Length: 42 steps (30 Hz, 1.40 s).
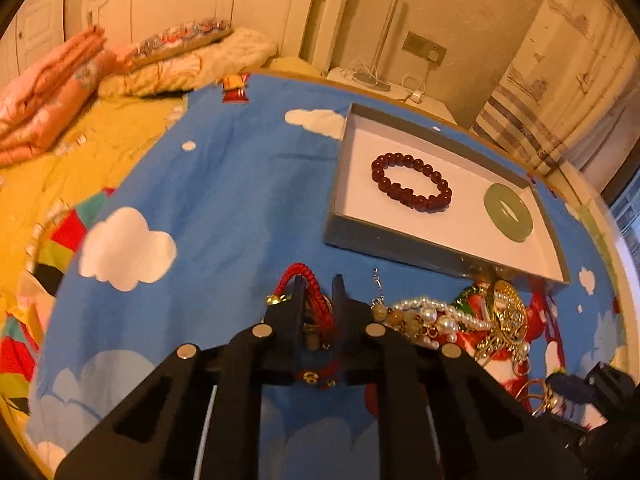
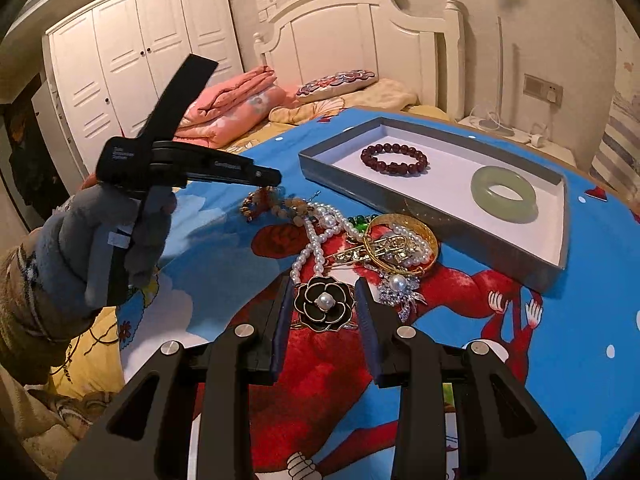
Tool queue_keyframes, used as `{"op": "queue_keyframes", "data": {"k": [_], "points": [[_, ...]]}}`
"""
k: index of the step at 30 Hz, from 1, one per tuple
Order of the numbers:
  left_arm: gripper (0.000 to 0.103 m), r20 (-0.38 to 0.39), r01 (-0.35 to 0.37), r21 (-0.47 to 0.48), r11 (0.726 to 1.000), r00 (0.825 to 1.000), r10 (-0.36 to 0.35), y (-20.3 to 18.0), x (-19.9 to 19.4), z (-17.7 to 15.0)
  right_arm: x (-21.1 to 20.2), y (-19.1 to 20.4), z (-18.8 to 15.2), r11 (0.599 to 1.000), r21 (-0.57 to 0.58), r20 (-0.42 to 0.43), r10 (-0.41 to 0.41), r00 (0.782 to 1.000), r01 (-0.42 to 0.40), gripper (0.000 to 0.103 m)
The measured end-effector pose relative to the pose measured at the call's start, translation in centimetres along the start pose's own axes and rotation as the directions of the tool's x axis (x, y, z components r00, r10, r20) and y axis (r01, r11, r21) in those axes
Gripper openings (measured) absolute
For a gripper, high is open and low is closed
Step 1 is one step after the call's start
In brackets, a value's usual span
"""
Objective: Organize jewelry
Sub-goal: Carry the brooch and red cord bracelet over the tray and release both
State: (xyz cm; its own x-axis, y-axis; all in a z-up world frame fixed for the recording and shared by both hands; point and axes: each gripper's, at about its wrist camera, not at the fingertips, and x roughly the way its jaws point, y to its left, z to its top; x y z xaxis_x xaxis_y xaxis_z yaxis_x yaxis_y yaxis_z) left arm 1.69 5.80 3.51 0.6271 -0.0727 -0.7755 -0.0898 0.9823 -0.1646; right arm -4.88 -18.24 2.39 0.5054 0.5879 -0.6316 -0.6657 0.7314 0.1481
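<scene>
Left gripper point(image 1: 318, 280) is seen with jaws nearly closed, clamped on a red braided cord bracelet point(image 1: 316, 304) with small gold beads; the cord's loop sticks out past the fingertips, long axis running along the fingers, away from the camera. In the right wrist view the same gripper point(image 2: 264, 174) is held by a grey-gloved hand point(image 2: 104, 248) over the left end of the jewelry pile, tips pointing toward the grey shallow cardboard box with white lining point(image 2: 436, 210); the cord itself cannot be made out there. Right gripper point(image 2: 322, 300) is seen partly open, jaws standing either side of a black enamel flower brooch with a pearl centre point(image 2: 324, 302) lying flat on the blue cloud-print bedsheet point(image 1: 224, 184); pads are not seen pressing on it. The box lies near the far right edge of the sheet, long axis slanting from far left to near right. Inside it, a dark red round-bead bracelet point(image 1: 412, 182) lies flat toward the far left end and a pale green jade bangle point(image 1: 508, 212) toward the right end, well apart. Against the box's near wall a tangle is piled: white pearl necklace point(image 2: 316, 240), gold bangle point(image 2: 404, 244), crystal pearl brooch point(image 2: 398, 290). The brooches show only in the right wrist view; the grip on the cord only in the left.
</scene>
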Motion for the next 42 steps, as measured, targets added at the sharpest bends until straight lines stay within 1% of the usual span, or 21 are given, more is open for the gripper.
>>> {"op": "queue_keyframes", "data": {"k": [2, 5, 10, 16, 20, 23, 27, 29, 35, 42], "points": [[0.004, 0.026, -0.017, 0.036, 0.999, 1.000, 0.017, -0.4, -0.9, -0.4, -0.1, -0.1, -0.1, 1.000, 0.004, 0.005, 0.003, 1.000, -0.003, 0.033], [0.004, 0.047, -0.027, 0.064, 0.998, 0.999, 0.024, -0.6, -2.1, -0.9, -0.1, -0.1, 0.0, 1.000, 0.004, 0.008, 0.002, 1.000, -0.003, 0.033], [0.004, 0.087, -0.013, 0.057, 0.998, 0.996, 0.008, 0.2, -5.0, -0.9, -0.6, -0.2, 0.1, 1.000, 0.010, 0.026, -0.002, 1.000, 0.002, 0.033], [0.004, 0.153, -0.017, 0.066, 0.998, 0.988, 0.007, 1.4, -8.7, -0.1, -1.3, -0.7, 0.5, 0.999, 0.030, 0.058, -0.019, 0.998, 0.018, 0.033], [0.004, 0.170, -0.010, 0.061, 0.998, 0.985, 0.000, 1.6, -9.8, 0.5, -1.8, -1.5, 0.7, 0.998, 0.051, 0.074, -0.046, 0.996, 0.042, 0.033], [0.004, 0.170, -0.006, 0.071, 0.997, 0.985, -0.006, 1.2, -9.6, 1.0, -2.2, -2.4, 1.0, 0.994, 0.078, 0.086, -0.080, 0.993, 0.074, 0.033], [0.004, 0.155, 0.021, 0.101, 0.995, 0.987, -0.036, -0.3, -8.6, 1.6, -2.5, -4.2, 1.7, 0.985, 0.129, 0.089, -0.127, 0.988, 0.114, 0.033], [0.004, 0.143, 0.036, 0.124, 0.992, 0.988, -0.054, -1.4, -7.9, 2.1, -2.6, -5.2, 2.1, 0.978, 0.153, 0.087, -0.156, 0.984, 0.142, 0.033], [0.004, 0.118, 0.078, 0.201, 0.977, 0.988, -0.103, -5.7, -5.3, 4.2, -2.3, -7.9, 3.7, 0.962, 0.205, 0.087, -0.203, 0.975, 0.182, 0.033], [0.004, 0.099, 0.062, 0.268, 0.961, 0.991, -0.092, -10.0, -1.3, 7.2, -0.5, -11.0, 4.9, 0.944, 0.270, 0.071, -0.215, 0.974, 0.189, 0.033]]}}
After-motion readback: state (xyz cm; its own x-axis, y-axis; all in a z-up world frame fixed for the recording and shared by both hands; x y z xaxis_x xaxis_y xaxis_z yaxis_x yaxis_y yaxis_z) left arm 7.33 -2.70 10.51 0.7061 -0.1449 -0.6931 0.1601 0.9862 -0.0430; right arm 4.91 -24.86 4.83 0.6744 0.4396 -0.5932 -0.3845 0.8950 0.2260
